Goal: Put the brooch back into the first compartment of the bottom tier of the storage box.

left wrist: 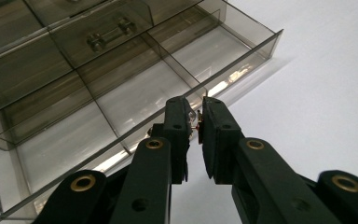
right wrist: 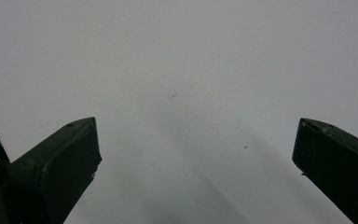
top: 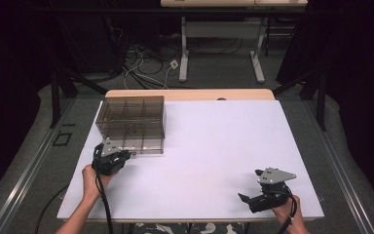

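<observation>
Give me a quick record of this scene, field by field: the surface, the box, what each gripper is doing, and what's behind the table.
surface: white table top
box: smoky clear organizer box with compartments, at the table's far left
left gripper: left gripper jaws nearly closed on a small metal handle at the box's near edge
right gripper: right gripper jaws wide apart, nothing between them, at the near right of the table
background: cables on the floor, legs of another desk

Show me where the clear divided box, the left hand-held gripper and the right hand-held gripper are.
clear divided box (top: 131, 124): high view, on its smoky top face.
left hand-held gripper (left wrist: 199, 126): left gripper view, midway between its nearly closed tips.
right hand-held gripper (top: 249, 197): high view, between its spread tips.
</observation>
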Demonstrator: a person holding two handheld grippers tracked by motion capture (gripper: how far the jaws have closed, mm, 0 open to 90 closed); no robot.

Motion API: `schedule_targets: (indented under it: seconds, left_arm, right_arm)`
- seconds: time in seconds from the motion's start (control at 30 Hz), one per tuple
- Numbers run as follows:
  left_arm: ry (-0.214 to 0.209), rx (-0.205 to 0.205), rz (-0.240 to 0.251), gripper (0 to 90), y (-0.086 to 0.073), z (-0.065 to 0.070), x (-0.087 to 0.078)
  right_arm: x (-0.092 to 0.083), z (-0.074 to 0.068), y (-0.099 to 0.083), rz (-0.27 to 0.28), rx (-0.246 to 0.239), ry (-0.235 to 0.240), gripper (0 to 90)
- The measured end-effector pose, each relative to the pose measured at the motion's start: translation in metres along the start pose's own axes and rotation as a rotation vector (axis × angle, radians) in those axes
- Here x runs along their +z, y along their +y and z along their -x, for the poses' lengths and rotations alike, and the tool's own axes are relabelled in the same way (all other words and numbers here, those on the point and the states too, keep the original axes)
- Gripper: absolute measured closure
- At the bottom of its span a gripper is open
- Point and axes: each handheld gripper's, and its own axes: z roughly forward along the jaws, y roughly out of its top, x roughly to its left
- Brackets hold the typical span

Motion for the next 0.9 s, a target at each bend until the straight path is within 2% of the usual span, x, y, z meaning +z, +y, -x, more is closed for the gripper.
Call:
schedule_targets:
  seconds: [0.67, 0.9]
  left_arm:
    - [0.053, -0.02, 0.023, 80.8, 0.0, -0.01, -0.005]
    - [0.07, -0.025, 0.029, 80.8, 0.0, -0.014, -0.004]
  right_arm:
    - [0.0, 0.0, 0.0, -0.012, 0.001, 0.004, 0.0]
    - [0.0, 0.0, 0.0, 0.0, -0.007, -0.007, 0.0]
